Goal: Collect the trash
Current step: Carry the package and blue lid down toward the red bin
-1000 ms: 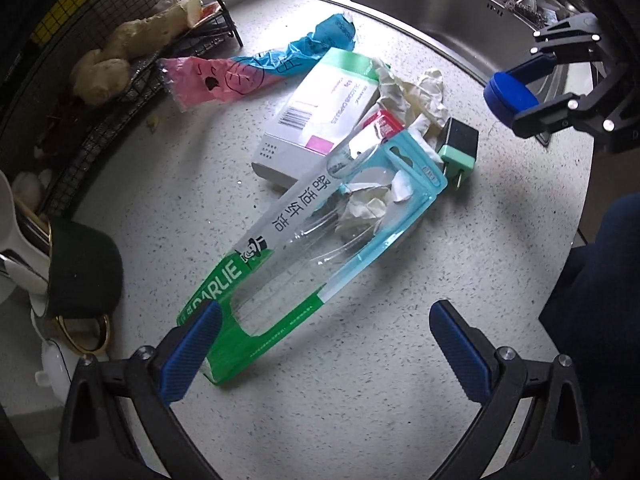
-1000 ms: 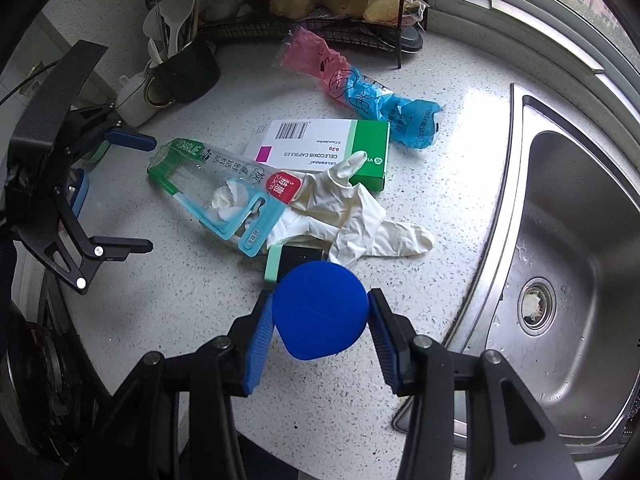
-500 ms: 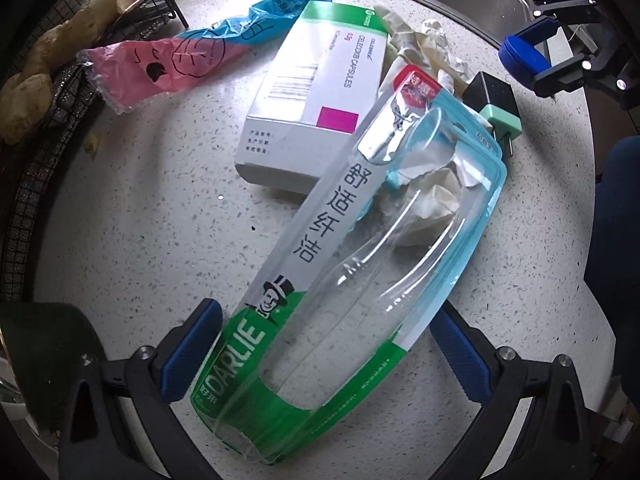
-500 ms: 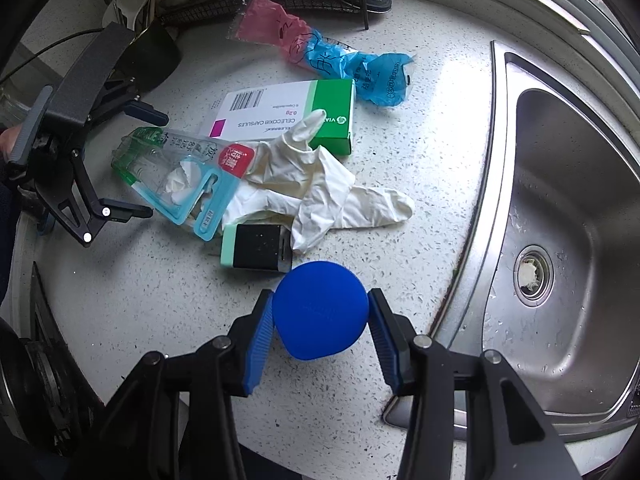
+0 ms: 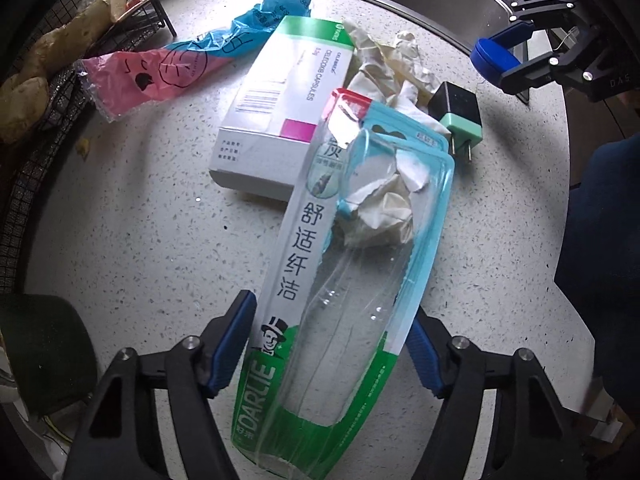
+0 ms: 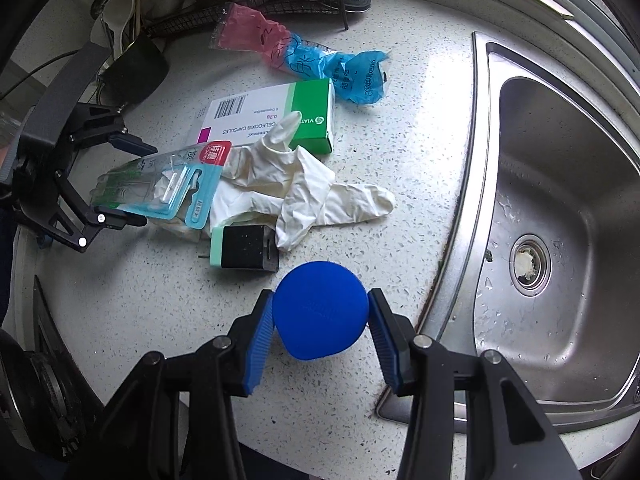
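A clear toothbrush blister pack (image 5: 344, 280) with green and teal edges lies on the speckled counter, its far end resting on a white and green medicine box (image 5: 280, 92). My left gripper (image 5: 332, 312) straddles the pack's near end. Its jaws are closing, with the pads at the pack's two edges and no firm squeeze visible. My right gripper (image 6: 320, 296) is shut on a round blue cap (image 6: 320, 320), held above the counter near the sink edge. White gloves (image 6: 304, 184), a black and mint charger plug (image 6: 244, 248) and a pink and blue wrapper (image 6: 304, 56) lie around.
A steel sink (image 6: 560, 160) takes up the right of the right wrist view. A wire rack holding ginger (image 5: 40, 72) stands at the back, with a dark cup (image 5: 44, 352) of utensils near the counter's left end. A person's dark sleeve (image 5: 600, 240) is at the front edge.
My left gripper has come down over the blister pack and its jaws have narrowed onto the pack's edges. The right gripper sank a little, still holding the blue cap.
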Demonstrator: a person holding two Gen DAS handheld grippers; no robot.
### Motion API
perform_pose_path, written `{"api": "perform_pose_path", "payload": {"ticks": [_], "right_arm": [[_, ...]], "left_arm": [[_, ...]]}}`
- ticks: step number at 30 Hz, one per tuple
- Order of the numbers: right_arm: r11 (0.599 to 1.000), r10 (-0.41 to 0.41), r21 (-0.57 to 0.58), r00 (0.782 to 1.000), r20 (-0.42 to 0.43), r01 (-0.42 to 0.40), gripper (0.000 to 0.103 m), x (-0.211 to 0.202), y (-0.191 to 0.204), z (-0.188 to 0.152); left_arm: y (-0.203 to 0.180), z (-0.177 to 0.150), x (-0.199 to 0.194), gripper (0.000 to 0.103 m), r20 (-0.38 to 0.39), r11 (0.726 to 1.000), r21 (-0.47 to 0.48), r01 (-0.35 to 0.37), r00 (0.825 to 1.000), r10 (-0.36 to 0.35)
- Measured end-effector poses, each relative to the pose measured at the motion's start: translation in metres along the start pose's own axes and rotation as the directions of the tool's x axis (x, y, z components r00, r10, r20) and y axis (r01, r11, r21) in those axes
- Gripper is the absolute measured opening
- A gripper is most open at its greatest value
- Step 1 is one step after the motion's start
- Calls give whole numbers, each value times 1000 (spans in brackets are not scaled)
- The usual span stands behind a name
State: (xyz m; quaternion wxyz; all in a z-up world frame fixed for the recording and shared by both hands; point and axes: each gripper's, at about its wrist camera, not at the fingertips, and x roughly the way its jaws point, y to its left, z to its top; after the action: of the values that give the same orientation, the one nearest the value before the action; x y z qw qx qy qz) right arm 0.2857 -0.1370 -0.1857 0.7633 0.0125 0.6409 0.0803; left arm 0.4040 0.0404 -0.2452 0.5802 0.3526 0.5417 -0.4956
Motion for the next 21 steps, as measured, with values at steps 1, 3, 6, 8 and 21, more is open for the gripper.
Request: {"api": "perform_pose_path", "payload": {"ticks": [1,3,6,8,21], "right_arm": [[1000,2,-6,1000,4,-2,44,-2,1,0],[1000,9,-19,1000,12,-9,44,-4,3,-2],[999,19,-35,1000,24,-18,44,-9,7,-4],[998,33,-46,999,35,-31,44,-13,10,-7],[981,119,-167,984,131,-97,44,-69,19,-50]], "left_arm": [[-2,0,-3,69,11,1000,-10,-3,1000,3],[-8,-1,-9,68,30,999,-33,-4,1000,5],[-20,-1,-22,68,55,998,-63,-11,998,15],[-30,-2,-29,68,57,997,-71,-17,998,21],[-146,2,-83,68,87,963,-242,-121,986,146]]}}
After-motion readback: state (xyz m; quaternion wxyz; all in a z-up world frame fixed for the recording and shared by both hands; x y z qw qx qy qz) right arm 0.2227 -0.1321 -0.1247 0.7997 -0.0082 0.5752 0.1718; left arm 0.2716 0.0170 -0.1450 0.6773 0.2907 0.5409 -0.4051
